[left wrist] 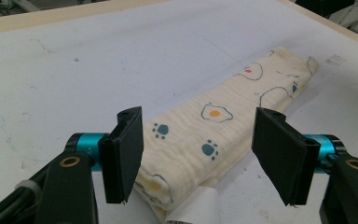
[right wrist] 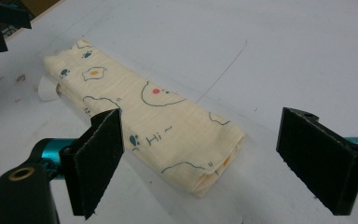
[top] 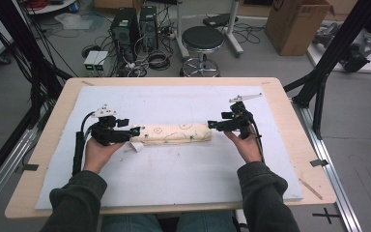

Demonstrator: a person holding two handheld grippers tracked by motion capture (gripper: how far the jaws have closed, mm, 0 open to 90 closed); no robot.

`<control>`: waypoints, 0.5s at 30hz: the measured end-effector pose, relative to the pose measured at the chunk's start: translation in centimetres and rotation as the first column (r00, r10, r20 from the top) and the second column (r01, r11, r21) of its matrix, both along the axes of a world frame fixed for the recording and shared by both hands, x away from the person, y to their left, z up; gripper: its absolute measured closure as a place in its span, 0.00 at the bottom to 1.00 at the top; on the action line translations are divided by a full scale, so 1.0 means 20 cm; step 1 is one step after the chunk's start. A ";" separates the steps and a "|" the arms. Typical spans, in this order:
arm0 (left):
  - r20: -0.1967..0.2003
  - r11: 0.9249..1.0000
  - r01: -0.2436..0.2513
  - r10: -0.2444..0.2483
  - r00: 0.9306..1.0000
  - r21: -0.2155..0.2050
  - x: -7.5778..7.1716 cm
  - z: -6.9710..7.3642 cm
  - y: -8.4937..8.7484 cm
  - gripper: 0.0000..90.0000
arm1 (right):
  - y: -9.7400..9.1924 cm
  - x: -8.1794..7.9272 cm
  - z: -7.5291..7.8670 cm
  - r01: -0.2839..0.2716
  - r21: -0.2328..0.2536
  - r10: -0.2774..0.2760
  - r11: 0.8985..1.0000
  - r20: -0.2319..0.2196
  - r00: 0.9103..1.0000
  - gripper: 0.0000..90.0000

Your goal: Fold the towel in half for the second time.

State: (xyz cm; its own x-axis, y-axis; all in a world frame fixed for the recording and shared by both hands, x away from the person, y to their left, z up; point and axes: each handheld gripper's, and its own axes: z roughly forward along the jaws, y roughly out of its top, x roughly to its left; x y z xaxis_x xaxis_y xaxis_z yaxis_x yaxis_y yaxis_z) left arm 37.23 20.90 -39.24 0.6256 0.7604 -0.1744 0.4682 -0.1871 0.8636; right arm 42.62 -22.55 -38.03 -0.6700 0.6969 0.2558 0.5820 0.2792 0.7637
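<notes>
A folded cloth lies mid-table on the white mat, a soft cream strip of crinkled cotton printed with eggs and paw prints (a white tag pokes out at one end). The left gripper and right gripper flank its ends, jaws wide, gripping nothing. The fold looks finished; next would be withdrawing without snagging.

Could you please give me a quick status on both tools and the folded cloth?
Left tool open, astride the cloth's near end. Right tool open at the opposite end, pads clear. Cloth lies folded on the white mat. Nothing in the way.
</notes>
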 end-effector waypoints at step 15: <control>0.007 1.000 0.011 -0.011 1.000 0.002 -0.05 0.01 0.02 0.36 | -0.01 -0.05 0.04 -0.012 0.003 0.012 1.000 0.021 1.000 0.14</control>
